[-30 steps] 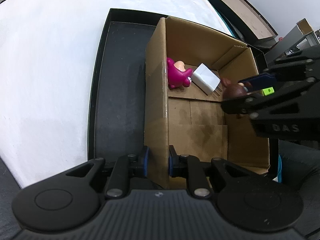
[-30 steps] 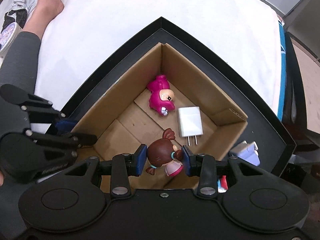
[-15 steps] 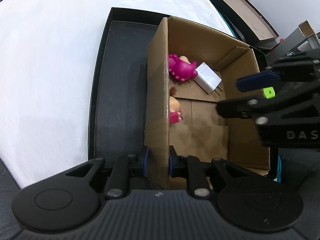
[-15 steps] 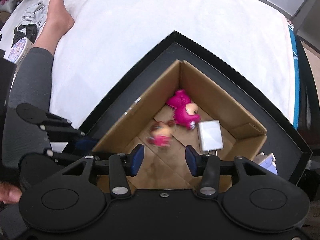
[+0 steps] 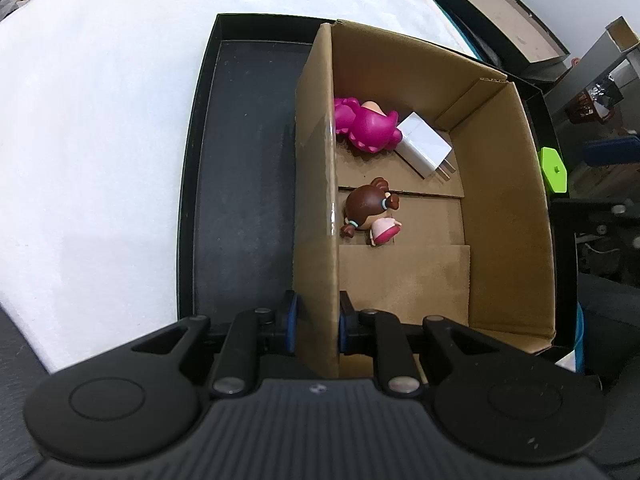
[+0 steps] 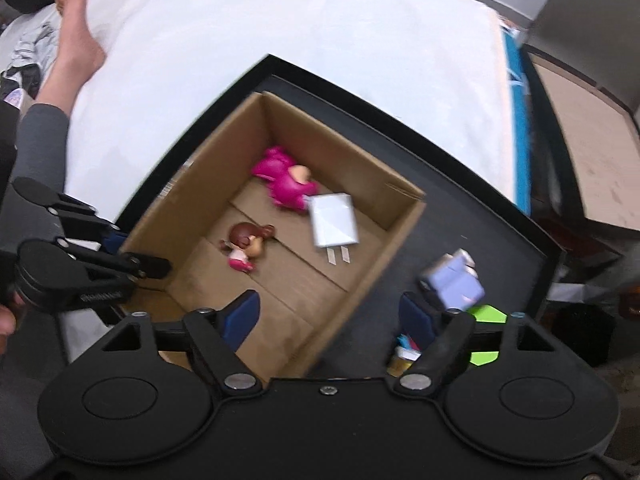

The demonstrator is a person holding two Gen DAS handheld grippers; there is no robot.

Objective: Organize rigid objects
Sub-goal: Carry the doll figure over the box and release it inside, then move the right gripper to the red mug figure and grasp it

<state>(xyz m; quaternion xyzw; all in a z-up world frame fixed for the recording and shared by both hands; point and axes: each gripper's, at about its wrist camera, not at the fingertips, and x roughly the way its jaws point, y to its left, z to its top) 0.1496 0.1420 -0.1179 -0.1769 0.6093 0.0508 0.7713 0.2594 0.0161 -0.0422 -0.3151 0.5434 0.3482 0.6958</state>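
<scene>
Left wrist view: left gripper [image 5: 316,326] clamped narrow on the near side wall of the cardboard box [image 5: 508,216], one blue pad outside, one inside. Box stood inside a black tray [image 5: 240,168] on a white surface [image 5: 100,120]. On the box floor: brown-haired doll figure [image 5: 370,216] lying on its side close to the gripped wall; magenta figure [image 5: 366,126] in the far corner; white charger [image 5: 424,146] touching it, prongs toward the near end. Green hexagonal piece [image 5: 554,170] seen outside the box, past its right wall.

Right wrist view: right gripper [image 6: 330,316] above the near part of the box, jaws opening, nothing between the pads. Doll figure [image 6: 246,246] free on the cardboard floor, well apart from both blue pads. Magenta figure [image 6: 286,184] and charger [image 6: 334,224] farther in, touching. Pale blue toy [image 6: 454,280] on the tray just outside the box, blurred. Left gripper [image 6: 120,252] visible at the left edge on the box wall. Bare foot [image 6: 74,40] of a person on the white surface.
</scene>
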